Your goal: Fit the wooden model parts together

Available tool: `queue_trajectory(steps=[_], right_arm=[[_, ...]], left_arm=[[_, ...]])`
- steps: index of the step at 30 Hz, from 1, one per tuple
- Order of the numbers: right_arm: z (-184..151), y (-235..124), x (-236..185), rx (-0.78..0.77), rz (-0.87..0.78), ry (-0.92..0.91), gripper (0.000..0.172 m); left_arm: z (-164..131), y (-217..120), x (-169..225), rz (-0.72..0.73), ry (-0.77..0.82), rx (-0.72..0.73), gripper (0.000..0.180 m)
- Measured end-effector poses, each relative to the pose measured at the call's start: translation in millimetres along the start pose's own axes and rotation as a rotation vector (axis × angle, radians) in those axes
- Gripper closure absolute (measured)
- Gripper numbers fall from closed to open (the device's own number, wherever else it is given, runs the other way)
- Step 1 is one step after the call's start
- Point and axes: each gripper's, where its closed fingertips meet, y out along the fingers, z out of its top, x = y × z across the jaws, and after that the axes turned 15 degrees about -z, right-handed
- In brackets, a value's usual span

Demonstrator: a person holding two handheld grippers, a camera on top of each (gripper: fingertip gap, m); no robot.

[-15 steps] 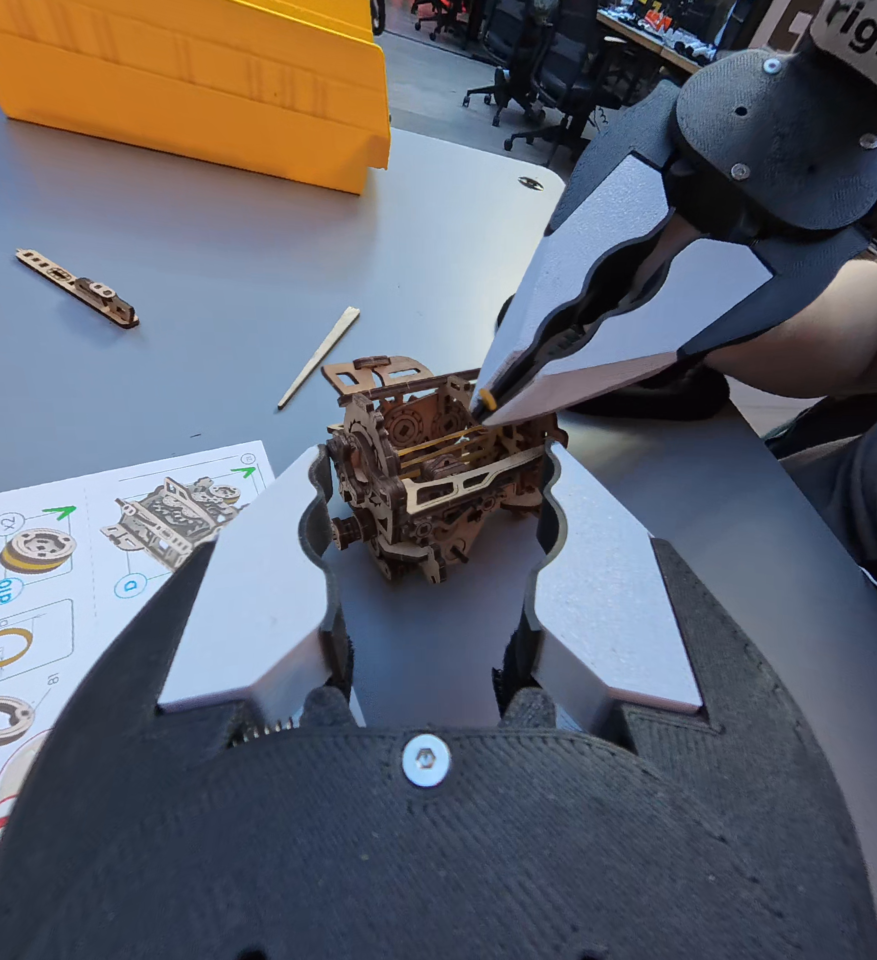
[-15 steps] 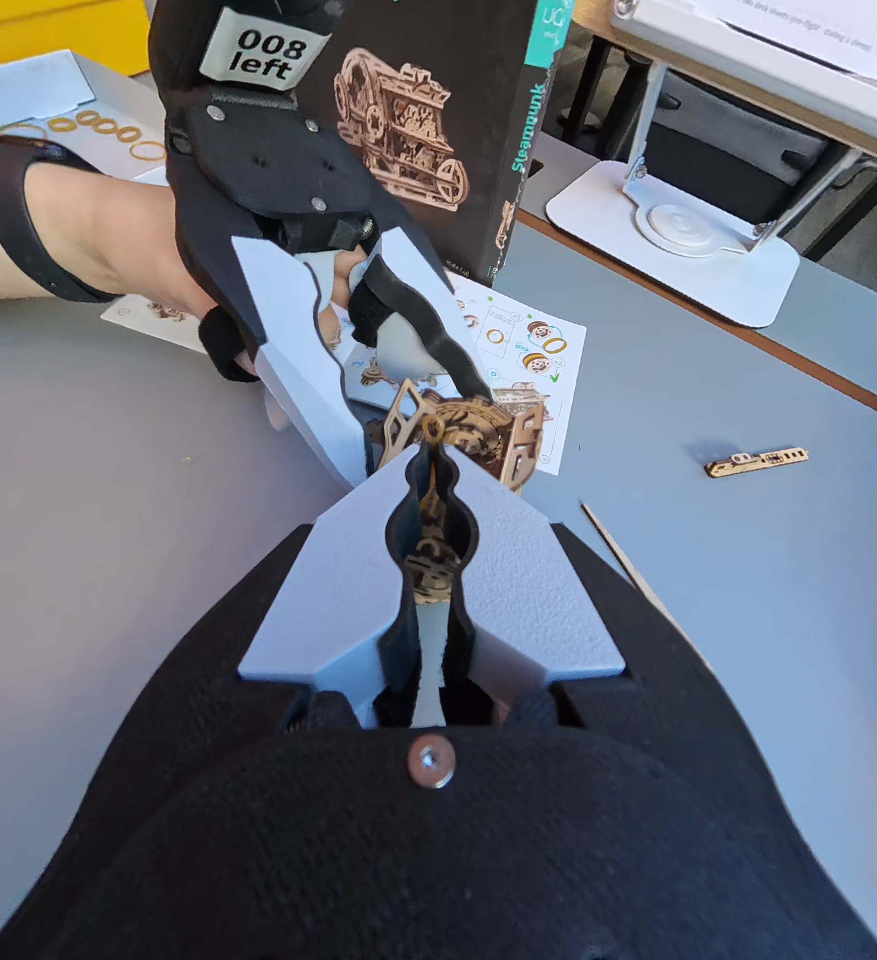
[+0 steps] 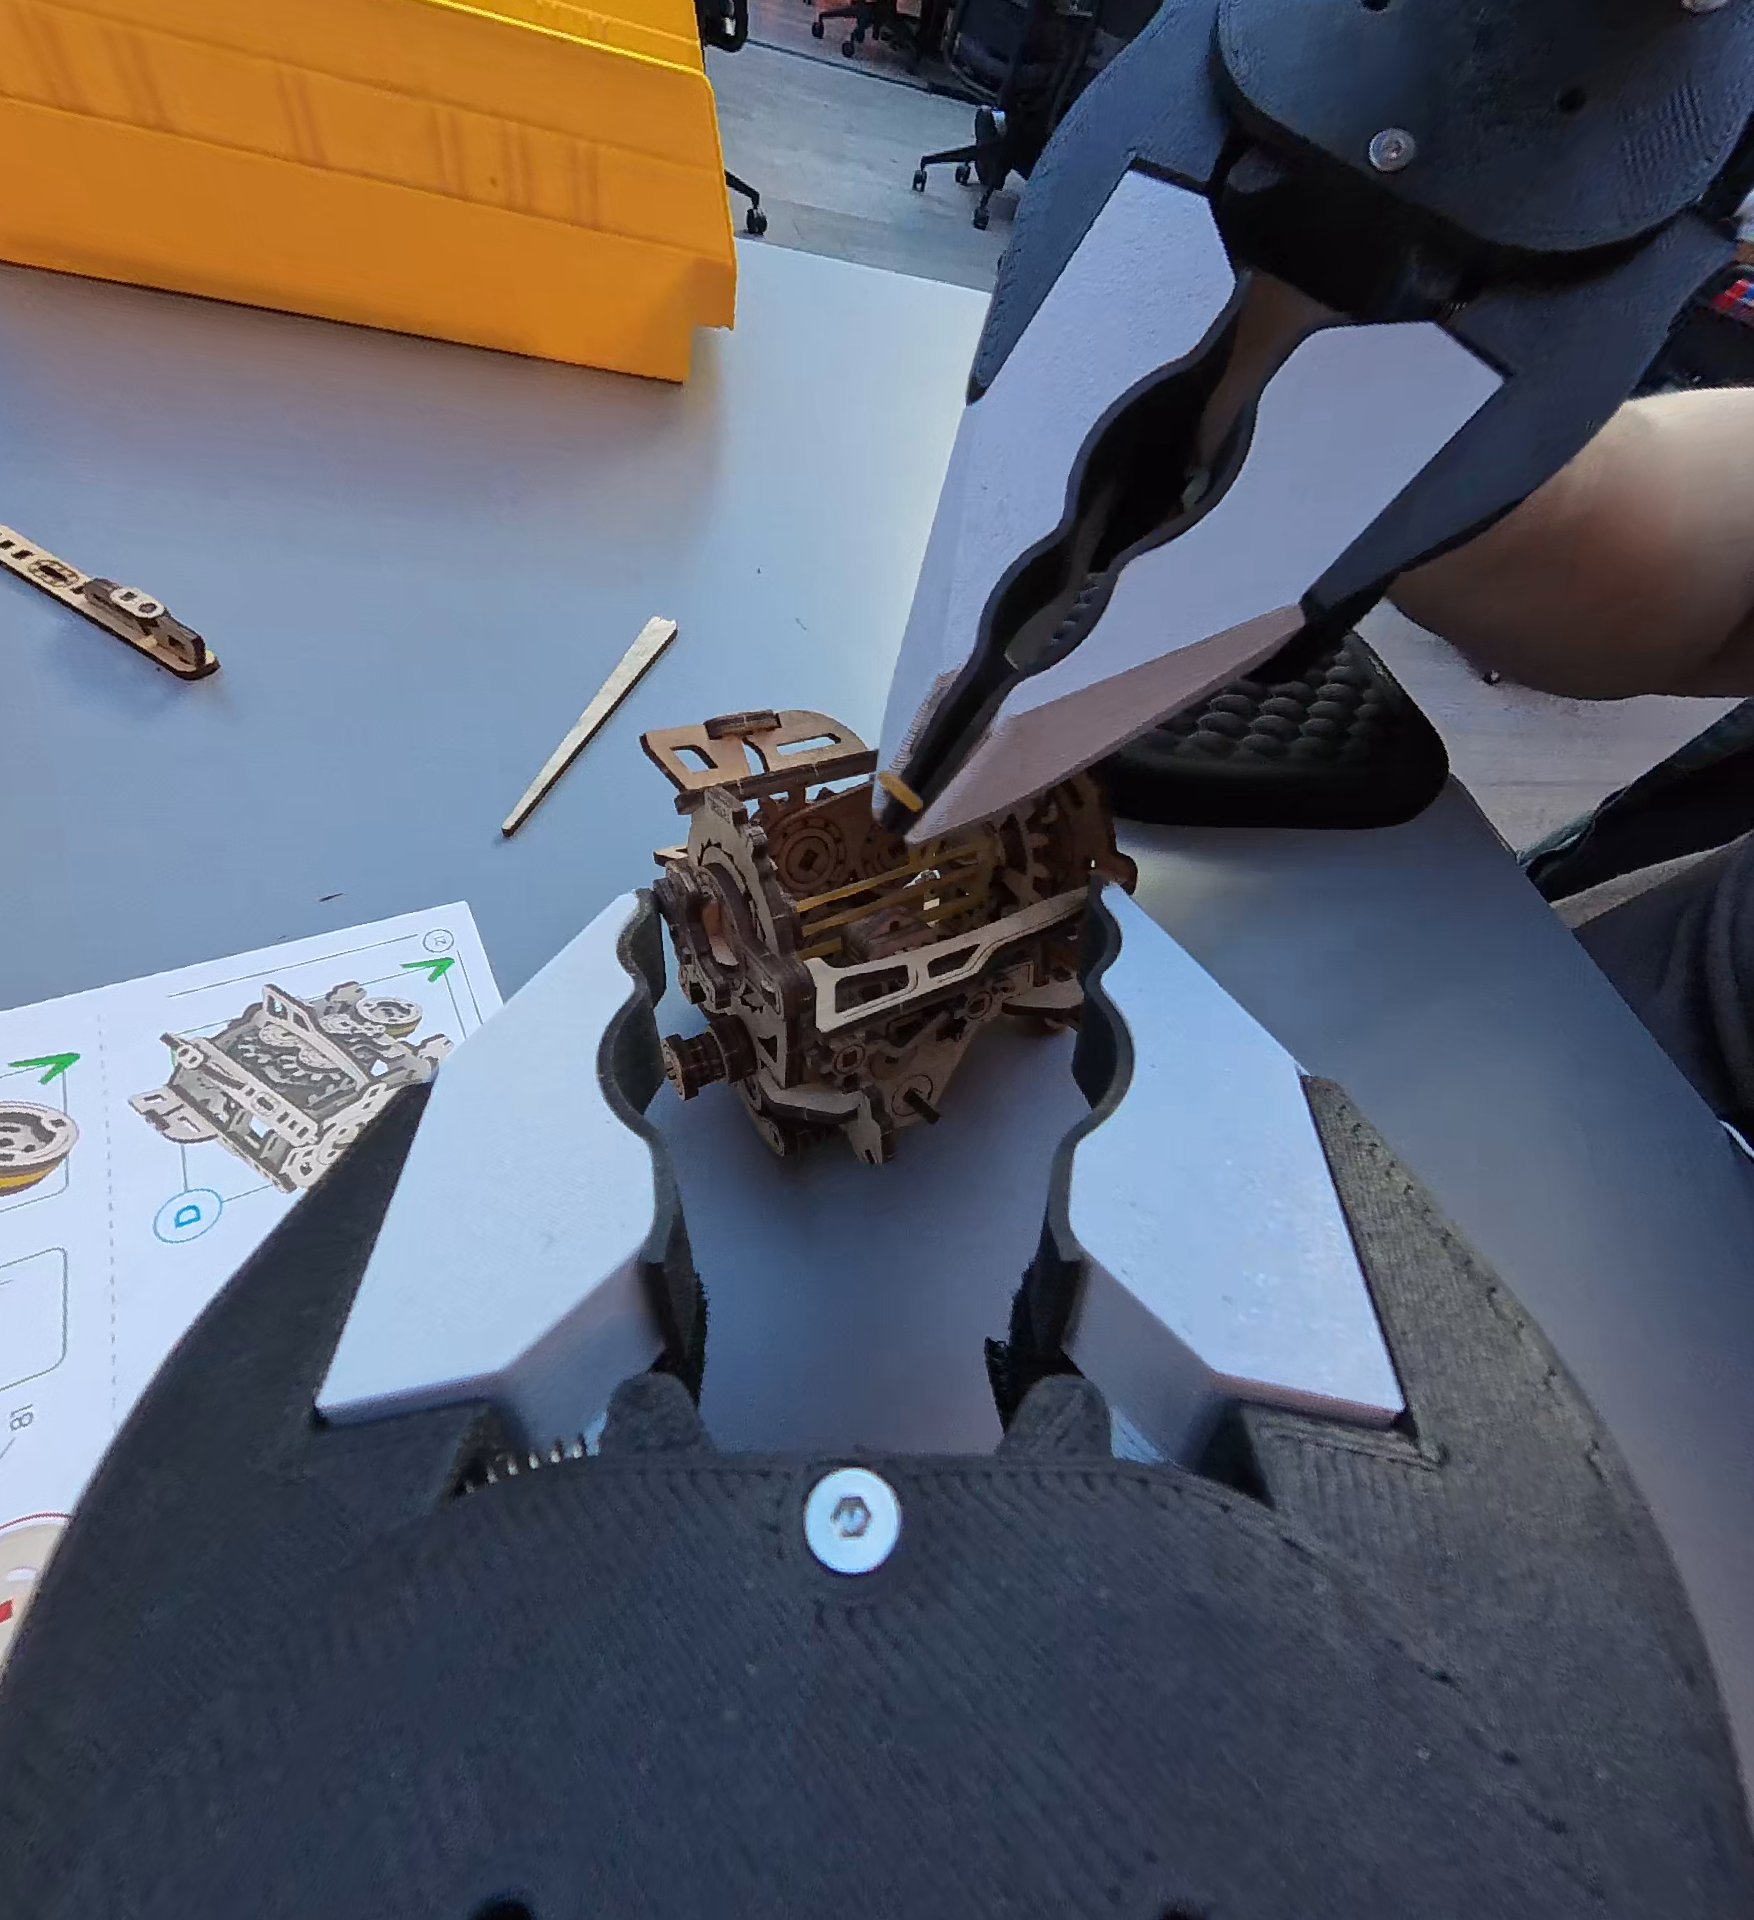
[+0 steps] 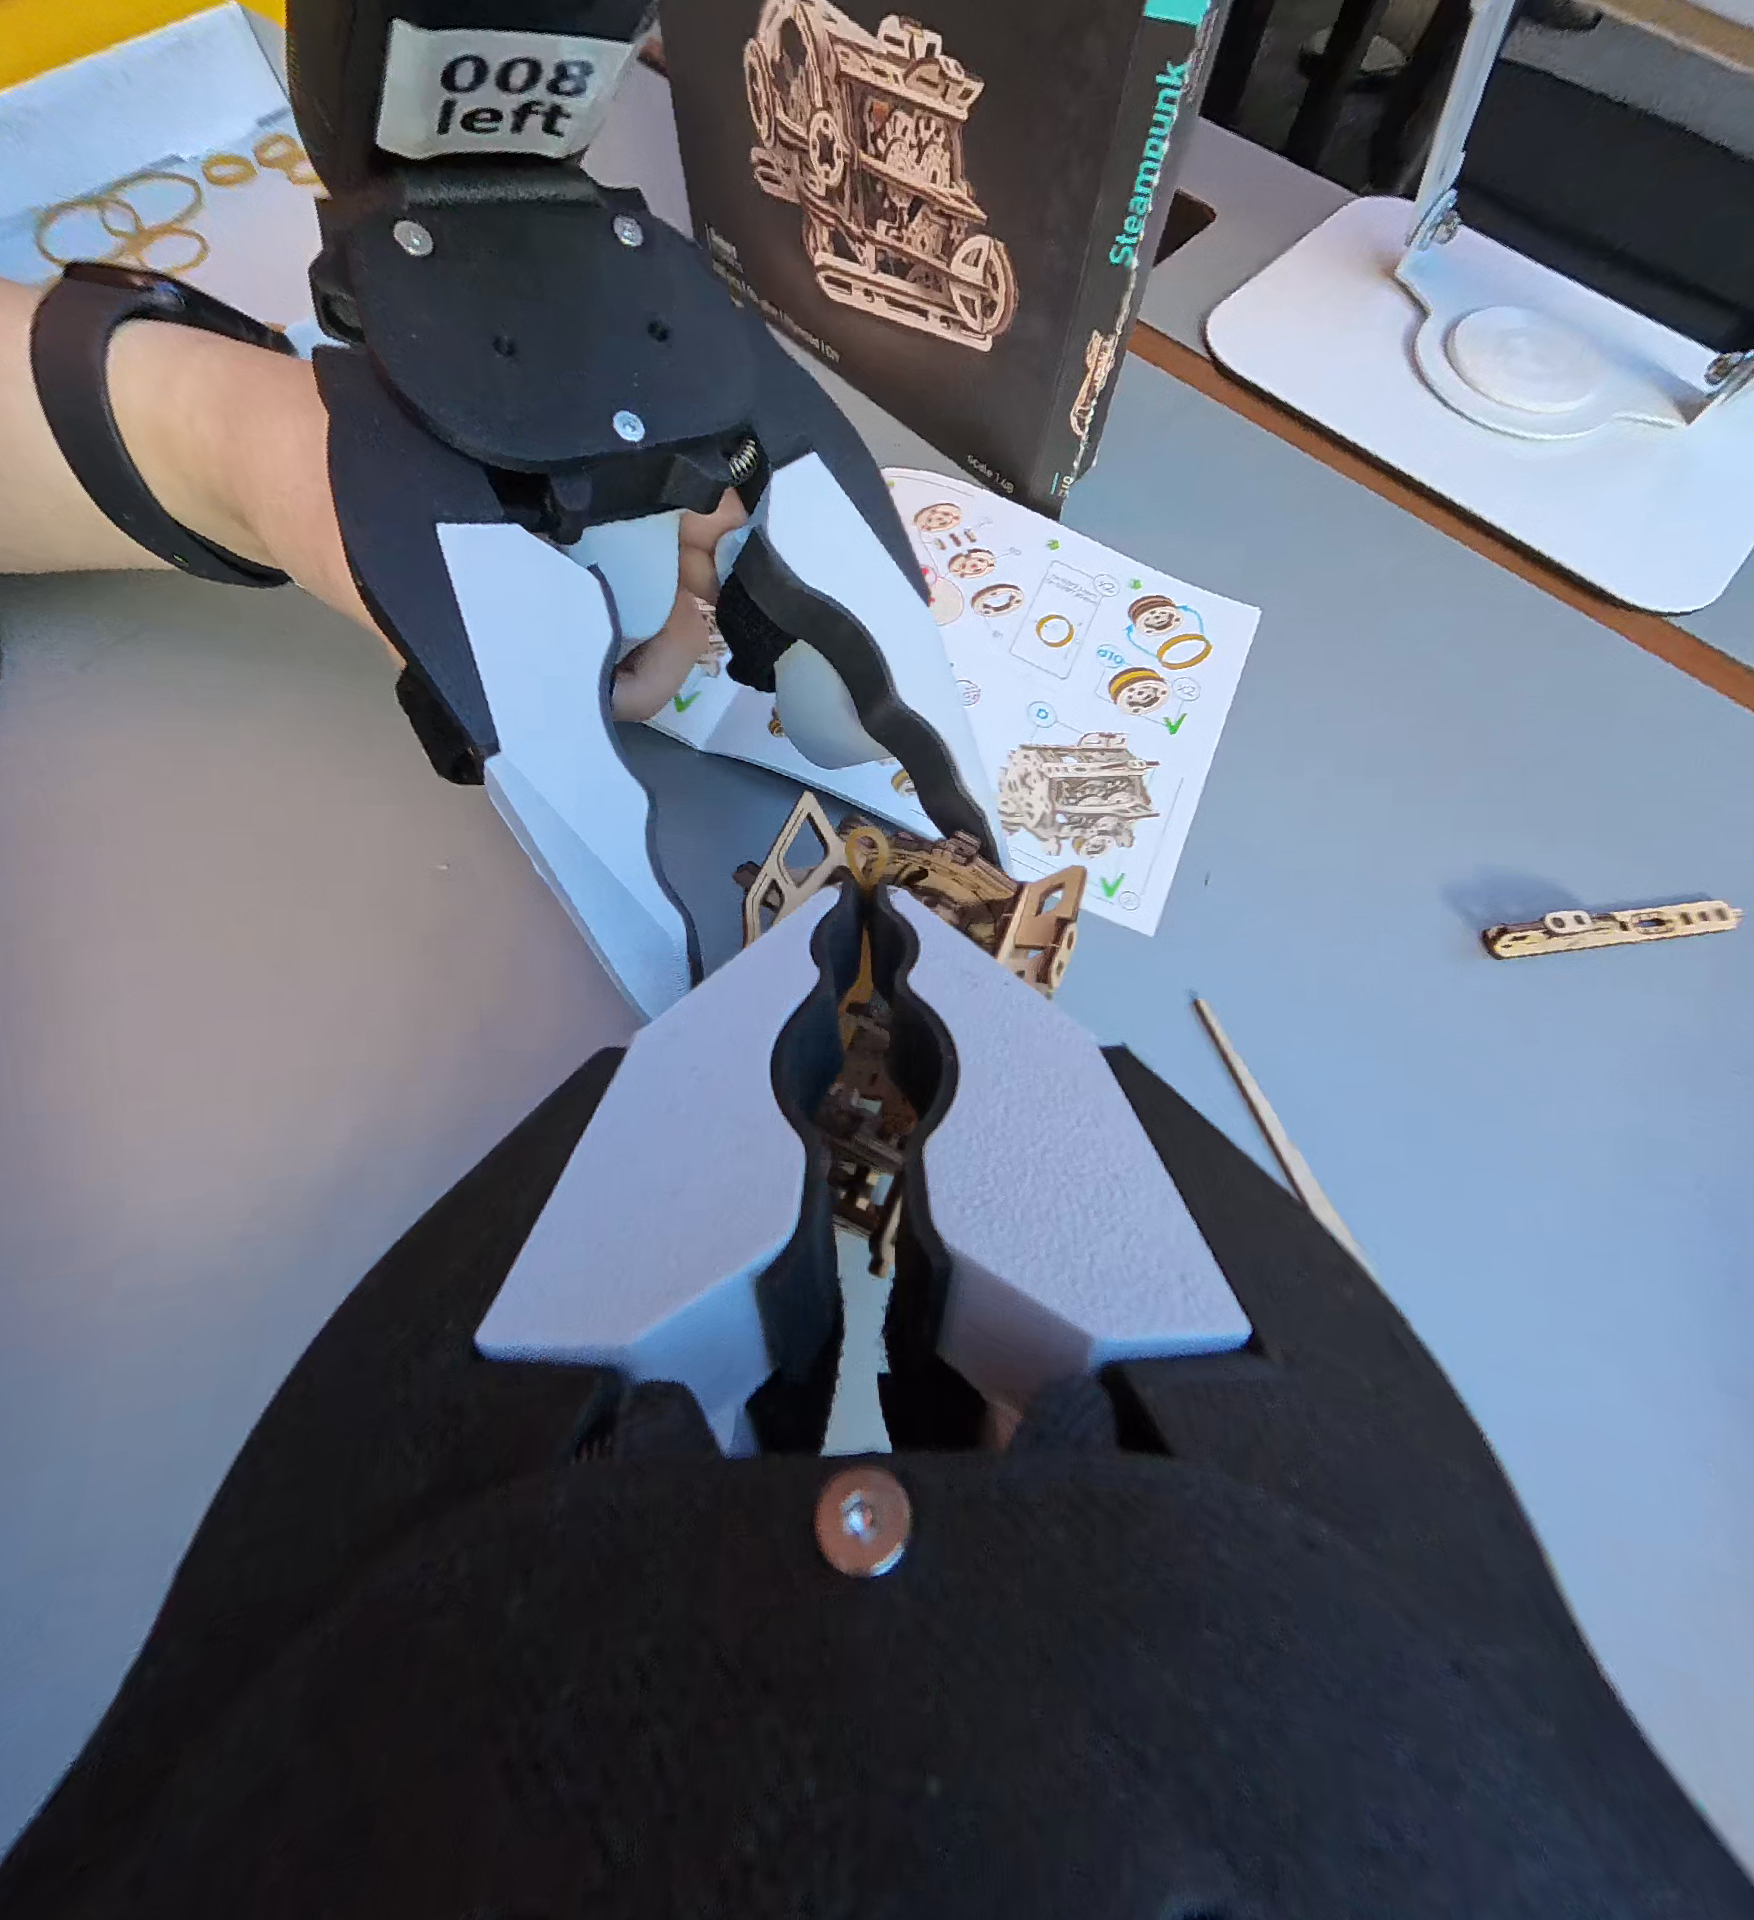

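The wooden model [image 3: 873, 966] stands on the grey table [image 3: 333, 520], with yellow rubber bands strung across its inside. My left gripper [image 3: 873, 925] is open around it, its pads close to the model's two ends. My right gripper [image 4: 865, 904] is shut on a yellow rubber band [image 4: 865, 857], whose small loop sticks out past the fingertips. It holds the band just above the model's top [image 4: 956, 894]. In the left wrist view the right gripper [image 3: 904, 810] comes down from the upper right, with the band's end [image 3: 899, 792] at its tip.
A printed instruction sheet [image 3: 177, 1091] lies at the left. A thin wooden stick [image 3: 592, 722] and a flat wooden strip part [image 3: 94, 603] lie beyond the model. A yellow bin [image 3: 333, 177] stands at the back. The dark kit box [image 4: 904, 208] and a white stand base [image 4: 1517, 405] stand behind. My left and right fingertips are right by each other.
The right gripper's tip has shifted slightly left over the model with the band still pinched. The left gripper and the model have stayed in place.
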Motion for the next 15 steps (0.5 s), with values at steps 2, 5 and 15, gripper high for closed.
queue_trajectory(steps=[2,5,15], right_arm=[[-2,-3,-1,-0.015,0.034,0.041,0.172],[-3,-12,-3,-0.037,0.081,0.078,0.172],[-13,-31,-1,-0.119,0.183,0.14,0.172]], left_arm=[[0,1,1,0.002,-0.011,0.005,0.102],[-2,4,3,0.023,-0.071,-0.001,0.102],[-9,21,23,0.02,-0.19,0.009,0.101]])
